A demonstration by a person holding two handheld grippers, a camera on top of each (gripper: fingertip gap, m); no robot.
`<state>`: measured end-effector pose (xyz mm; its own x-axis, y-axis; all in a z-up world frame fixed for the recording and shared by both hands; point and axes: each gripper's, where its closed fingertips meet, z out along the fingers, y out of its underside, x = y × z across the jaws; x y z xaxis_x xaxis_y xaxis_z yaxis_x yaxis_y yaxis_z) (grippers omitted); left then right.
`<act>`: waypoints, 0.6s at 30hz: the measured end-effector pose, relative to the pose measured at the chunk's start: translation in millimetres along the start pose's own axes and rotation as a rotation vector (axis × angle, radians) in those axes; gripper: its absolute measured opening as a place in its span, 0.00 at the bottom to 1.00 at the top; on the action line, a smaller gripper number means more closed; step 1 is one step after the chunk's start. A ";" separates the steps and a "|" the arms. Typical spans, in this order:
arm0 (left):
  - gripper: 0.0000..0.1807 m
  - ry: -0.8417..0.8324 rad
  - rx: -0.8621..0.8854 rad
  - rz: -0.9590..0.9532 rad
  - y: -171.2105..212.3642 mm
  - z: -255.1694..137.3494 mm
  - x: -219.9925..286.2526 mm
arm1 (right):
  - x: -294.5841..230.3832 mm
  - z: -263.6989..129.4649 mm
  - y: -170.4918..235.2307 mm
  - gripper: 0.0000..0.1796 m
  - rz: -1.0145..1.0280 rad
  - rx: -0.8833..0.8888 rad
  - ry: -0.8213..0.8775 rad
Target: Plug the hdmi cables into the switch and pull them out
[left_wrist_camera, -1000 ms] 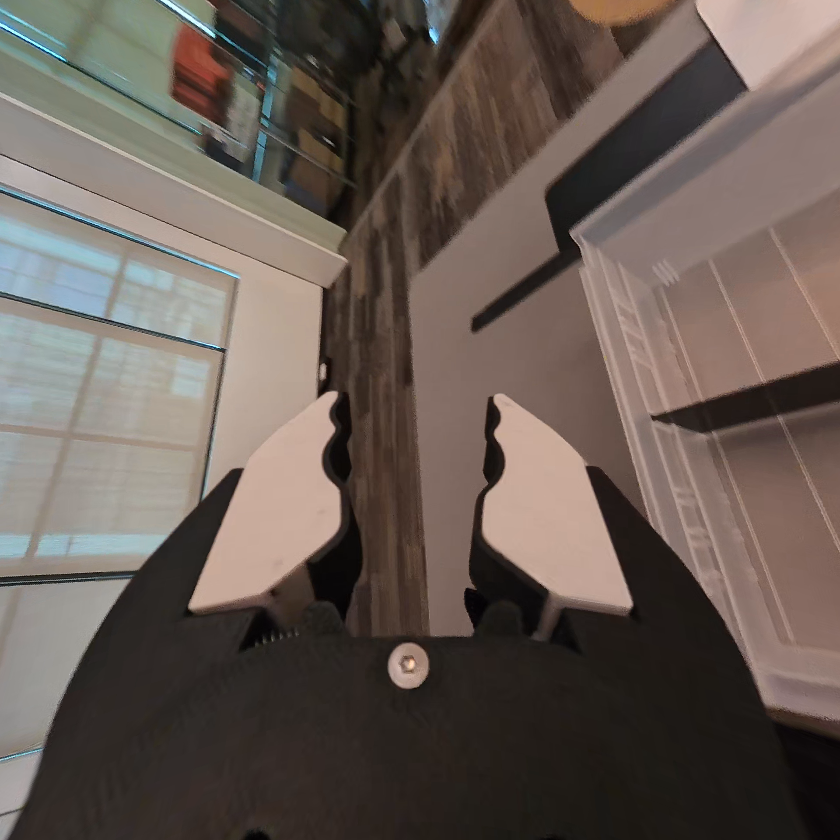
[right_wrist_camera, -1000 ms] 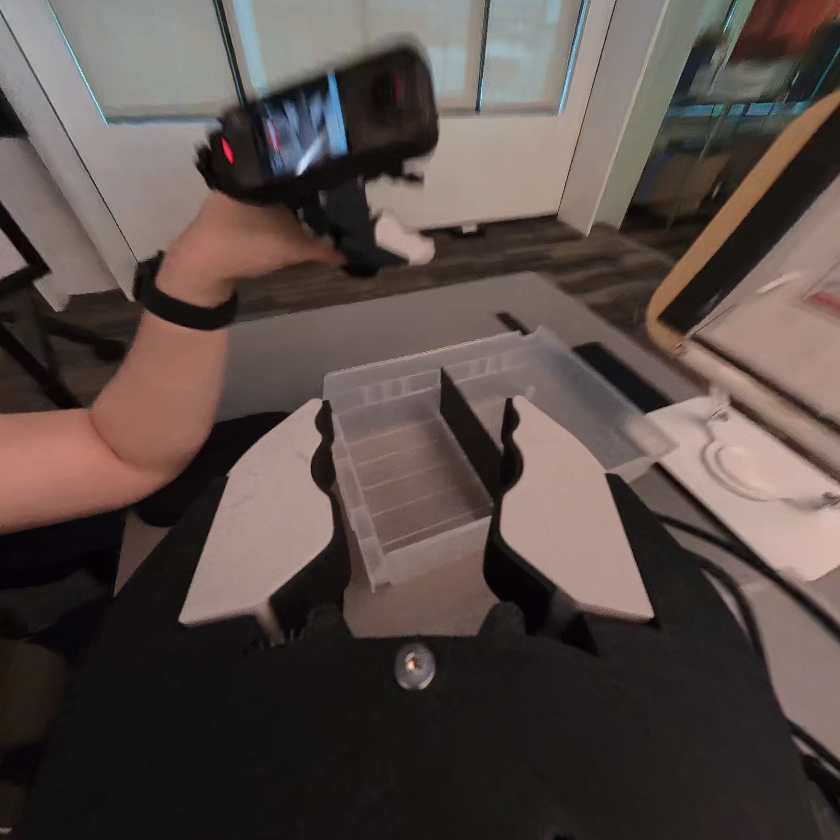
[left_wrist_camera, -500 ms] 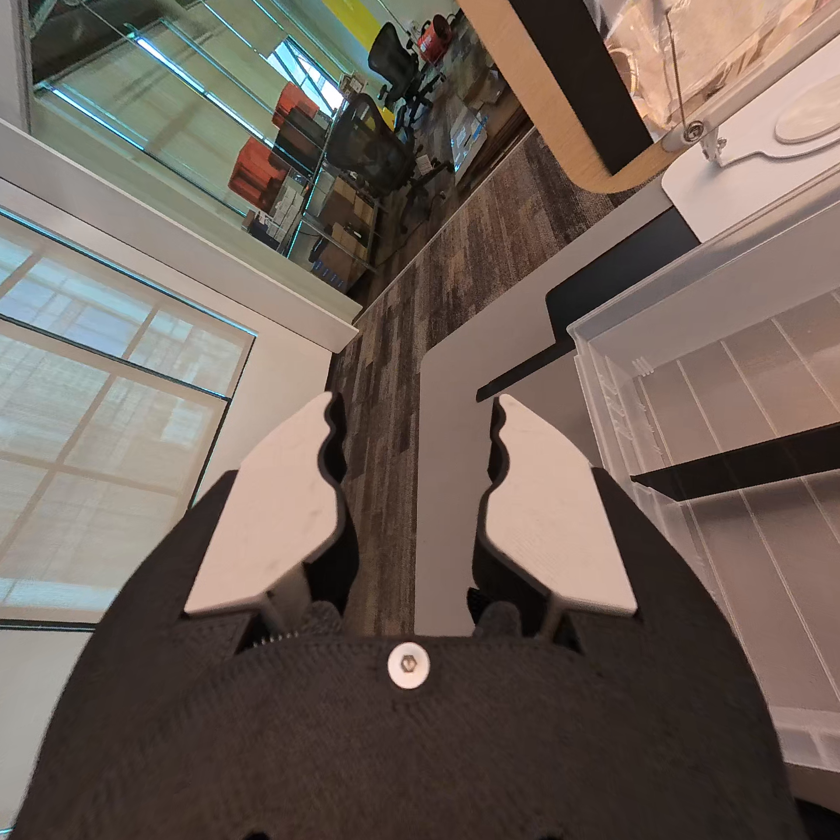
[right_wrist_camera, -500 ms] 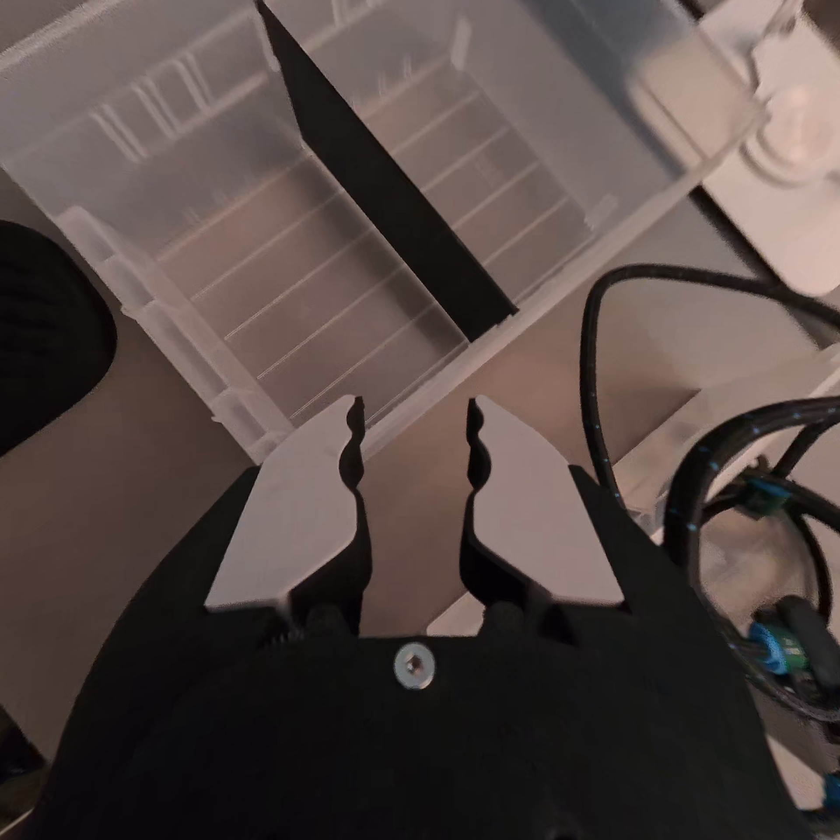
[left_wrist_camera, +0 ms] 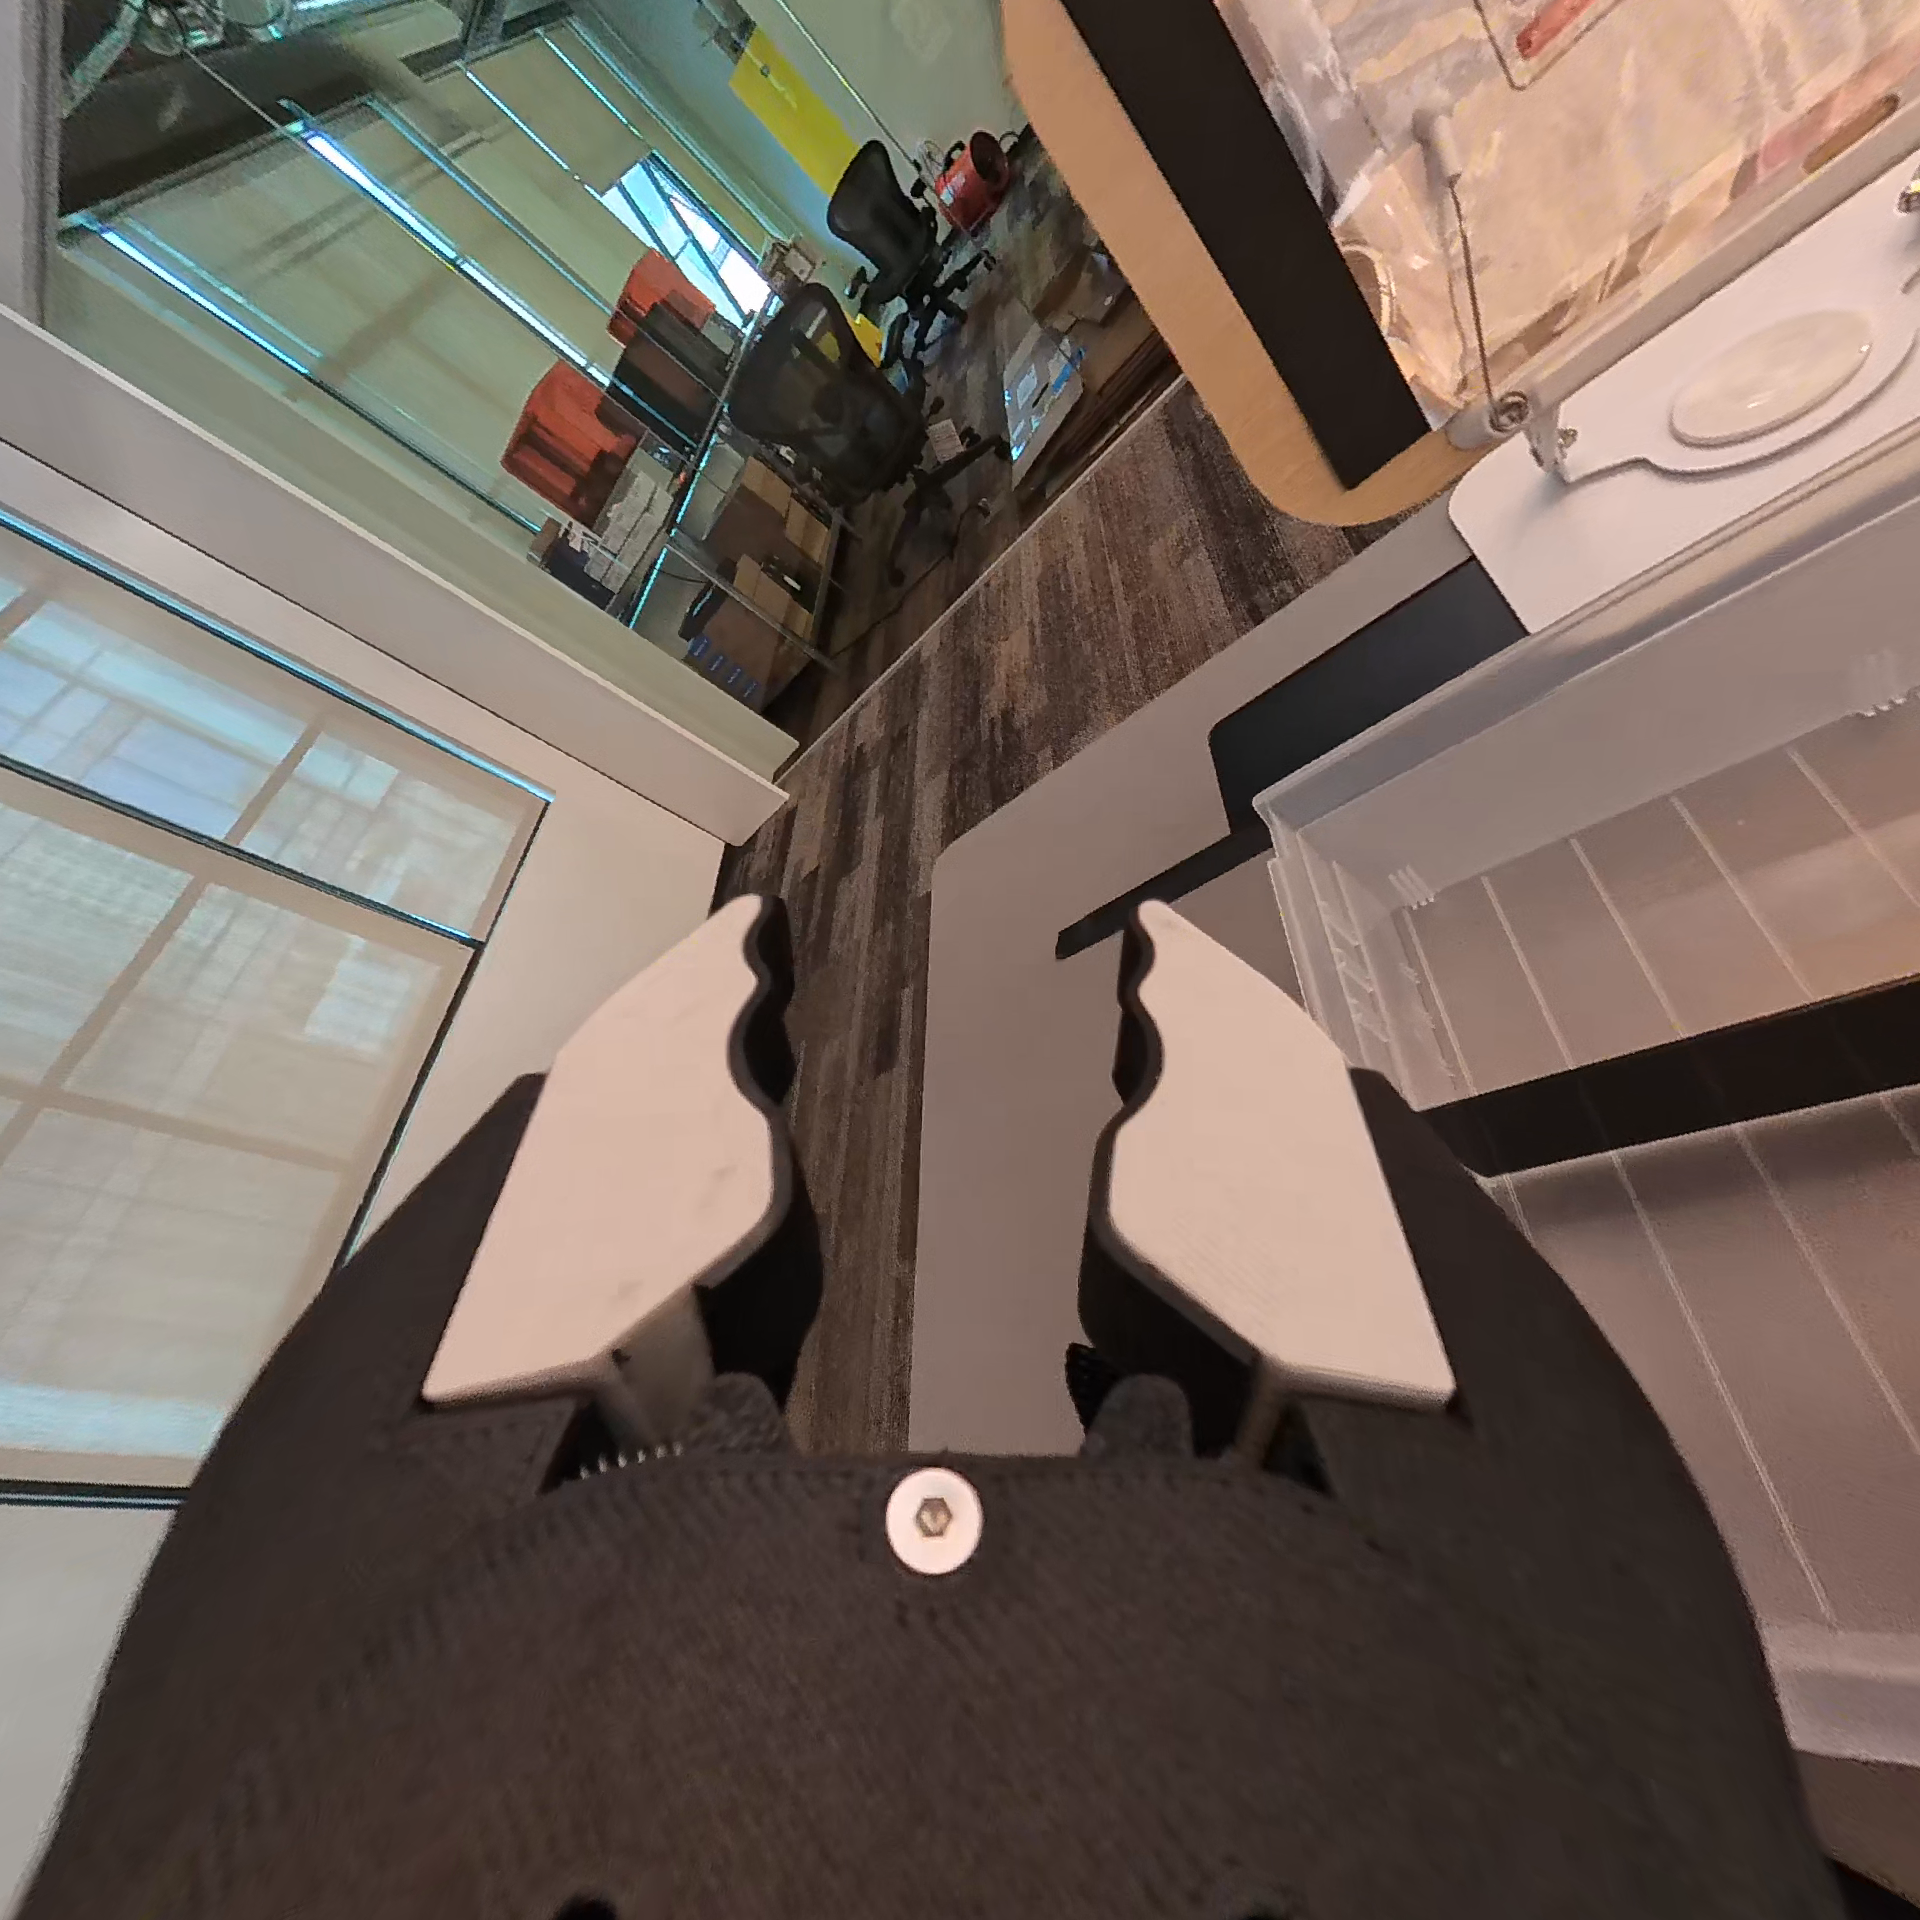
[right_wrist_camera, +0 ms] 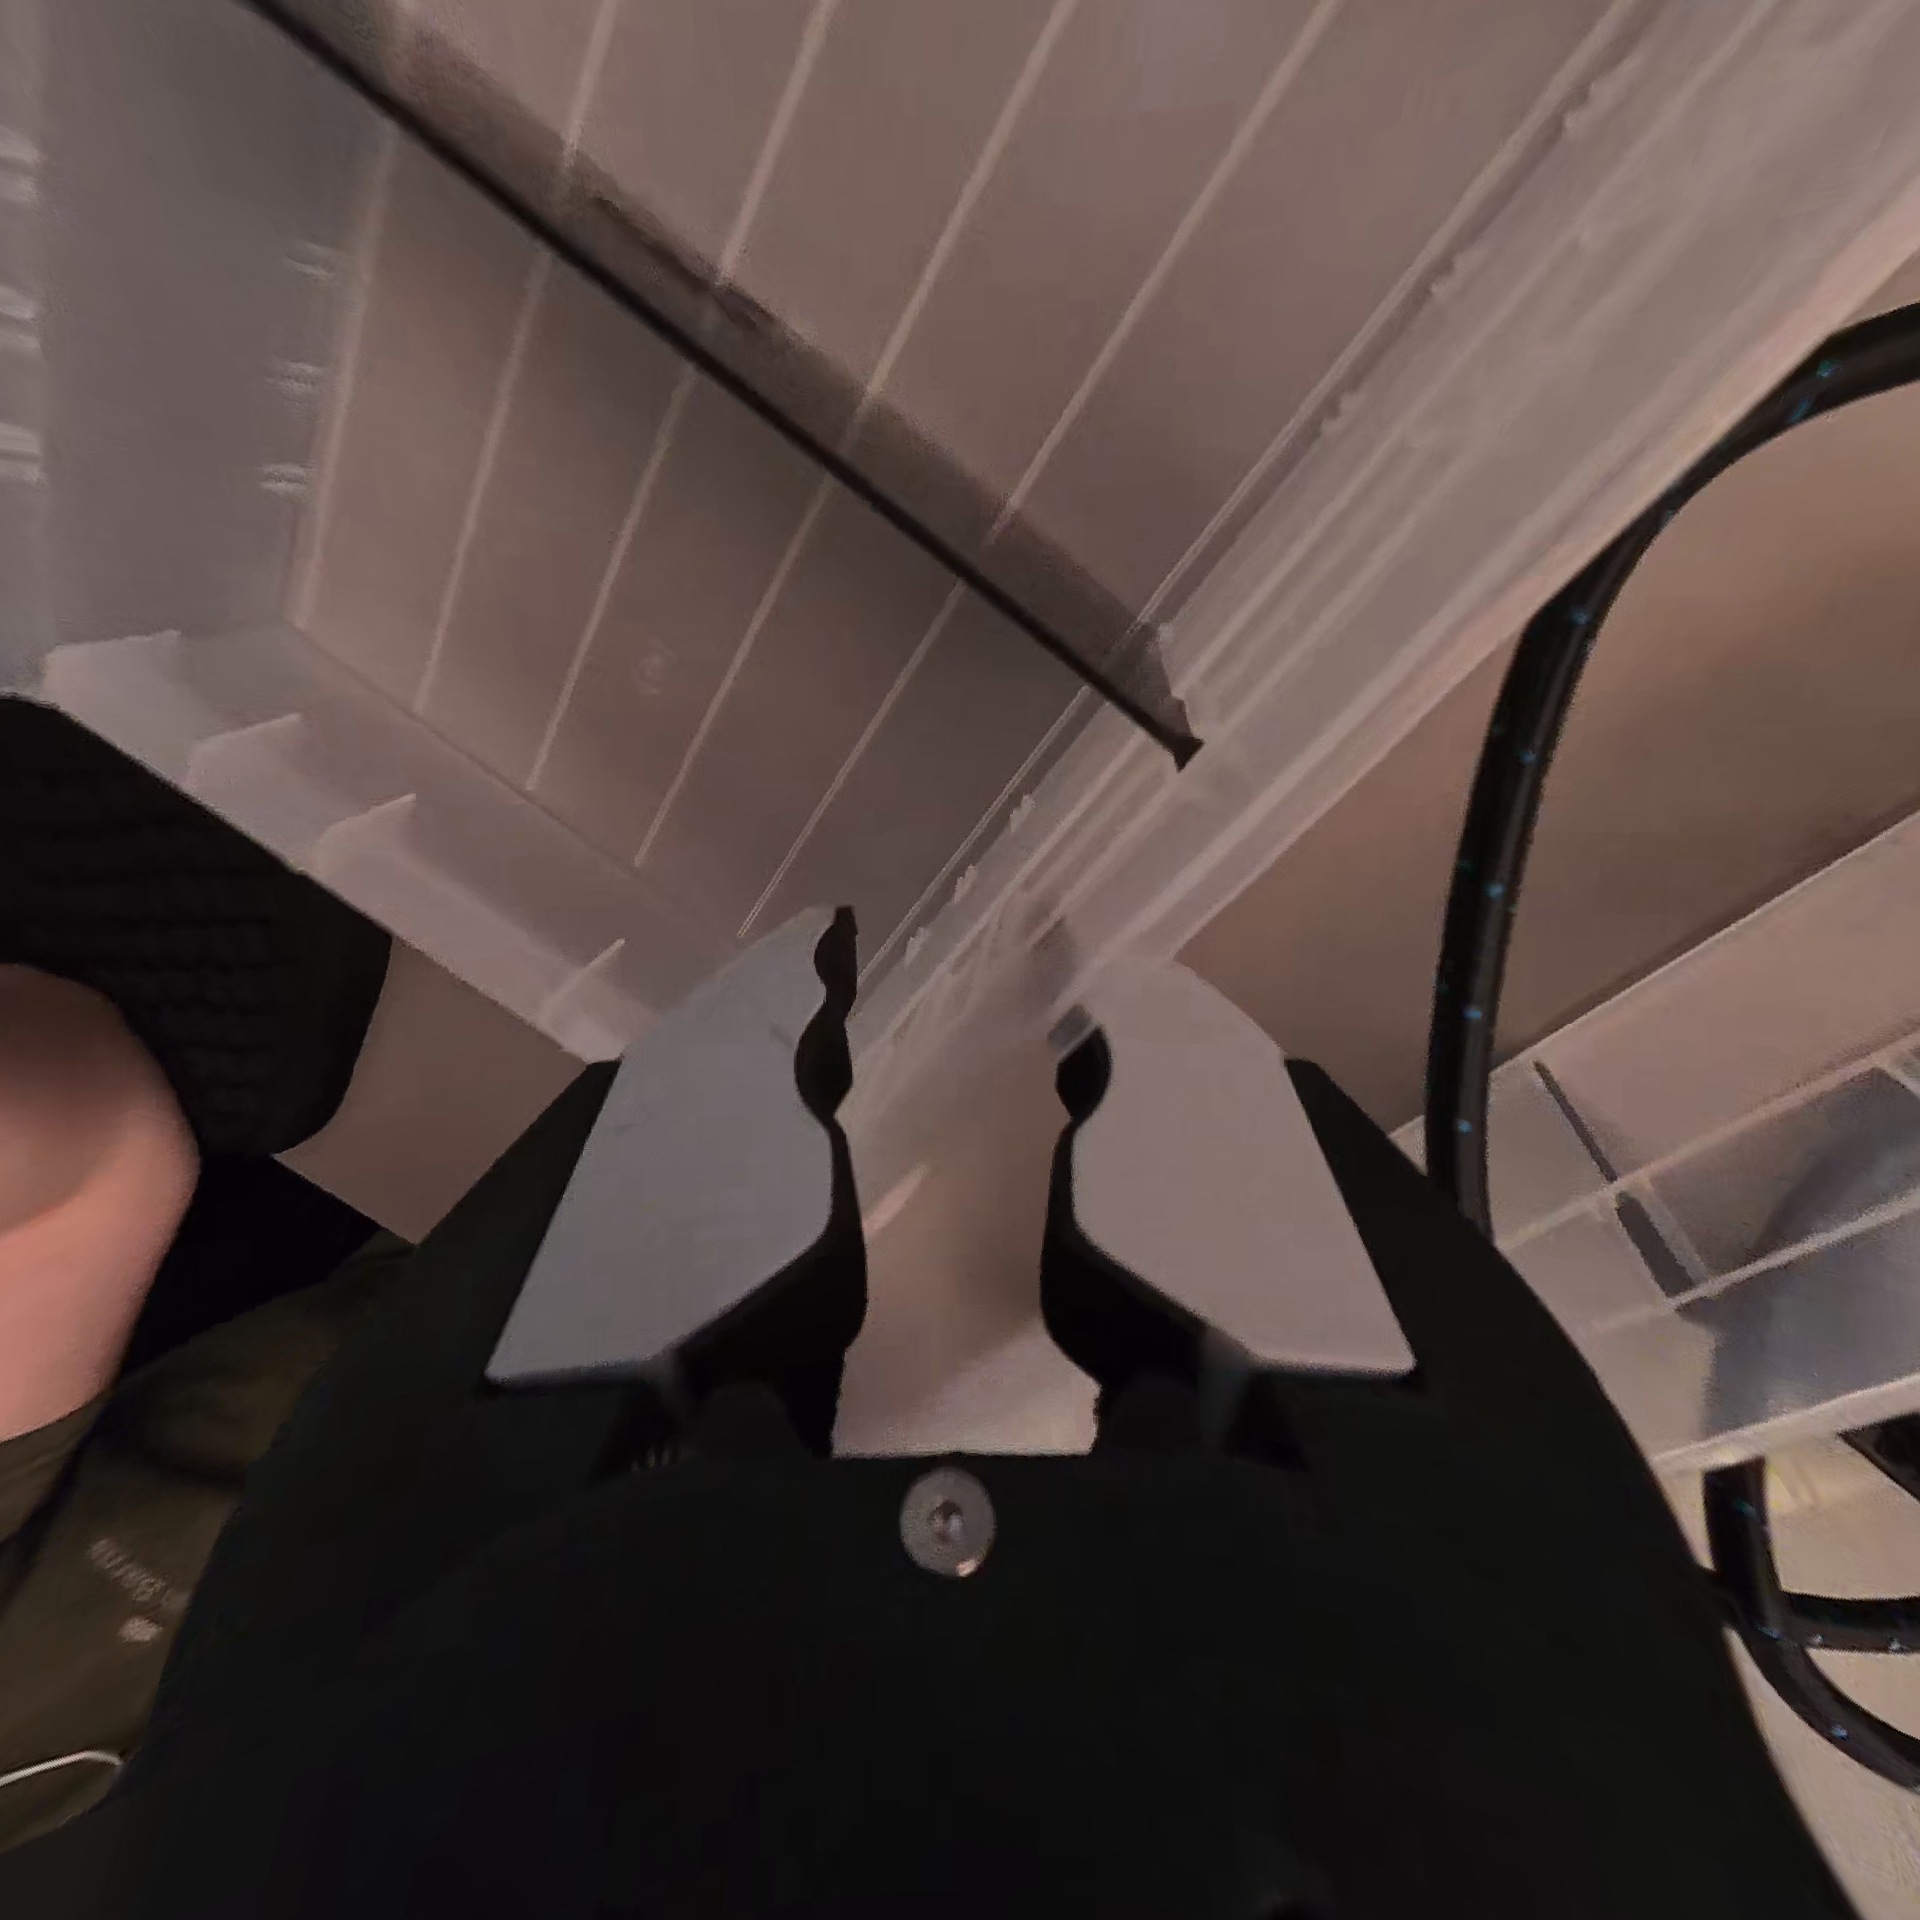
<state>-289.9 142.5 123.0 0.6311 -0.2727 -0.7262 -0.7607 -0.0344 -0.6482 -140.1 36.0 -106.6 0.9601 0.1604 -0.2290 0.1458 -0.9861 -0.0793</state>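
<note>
A divided bin (right_wrist_camera: 727, 499) is sitting on the desk (left_wrist_camera: 997, 1091); a cable (right_wrist_camera: 1496, 831) is lying to its right, beside a second bin (right_wrist_camera: 1704, 1226).

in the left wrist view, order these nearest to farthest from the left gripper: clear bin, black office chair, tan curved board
1. The clear bin, just right of the left gripper, on the table.
2. The tan curved board, upper right, past the table's far edge.
3. The black office chair, far off in the room behind the glass.
</note>
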 end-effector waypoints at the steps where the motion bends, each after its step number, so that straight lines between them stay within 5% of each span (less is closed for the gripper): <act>1: 0.33 -0.003 0.009 -0.010 -1.5 -0.4 -1.3 | 1.8 3.9 0.0 0.20 0.022 -0.031 0.021; 9: 0.33 0.006 0.080 -0.060 -13.4 -9.2 -5.9 | 12.9 13.8 -16.5 0.16 0.119 -0.045 0.169; 14: 0.33 0.030 0.100 -0.055 -18.0 -13.4 -1.8 | -6.0 21.6 -48.0 0.15 0.060 0.117 0.112; 18: 0.33 0.052 0.106 -0.066 -18.3 -15.7 -1.1 | -1.5 38.4 -47.3 0.18 0.135 0.056 0.093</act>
<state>-279.1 128.3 139.3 0.6684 -0.3225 -0.6703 -0.6957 0.0476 -0.7167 -157.6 84.0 -139.7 0.9885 0.0196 -0.1502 0.0032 -0.9940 -0.1089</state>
